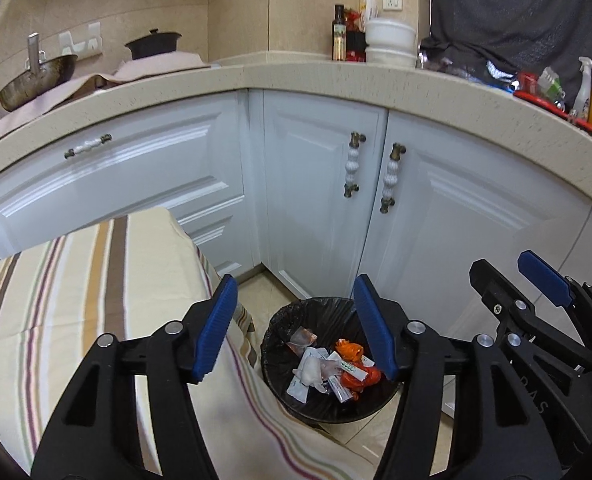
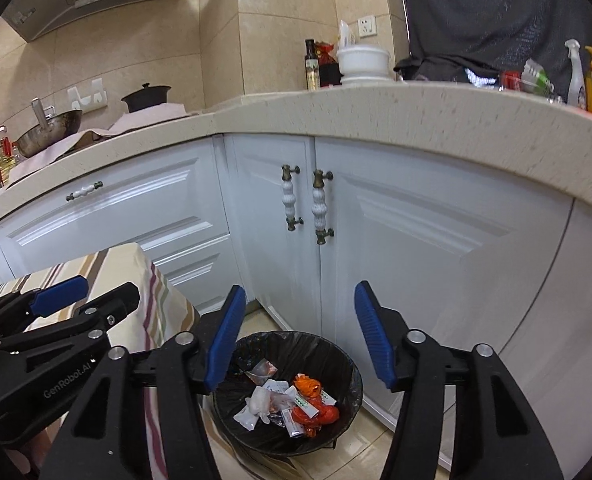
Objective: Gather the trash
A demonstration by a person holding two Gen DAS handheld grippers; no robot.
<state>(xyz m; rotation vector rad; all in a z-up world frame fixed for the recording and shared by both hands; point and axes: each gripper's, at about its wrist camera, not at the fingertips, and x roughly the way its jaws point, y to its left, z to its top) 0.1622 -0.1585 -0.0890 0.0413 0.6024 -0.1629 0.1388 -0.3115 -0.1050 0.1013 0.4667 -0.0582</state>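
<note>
Standing in a tiled kitchen corner beside white cabinets (image 1: pixel 316 184) and a striped tablecloth (image 1: pixel 75 300). Hovering with left gripper (image 1: pixel 296 328) and right gripper (image 2: pixel 296 336) both gaping, holding nothing. Looking down at the black bin (image 2: pixel 348 360) directly below and ahead, wrappers (image 2: pixel 287 404) lying inside, closer beneath the right gripper.

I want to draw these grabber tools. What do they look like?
Both the left gripper and right gripper have chunky black plastic fingers with silver rivets and ribbed blue pads. One body reads "GenRobot.AI" in grey.
</note>
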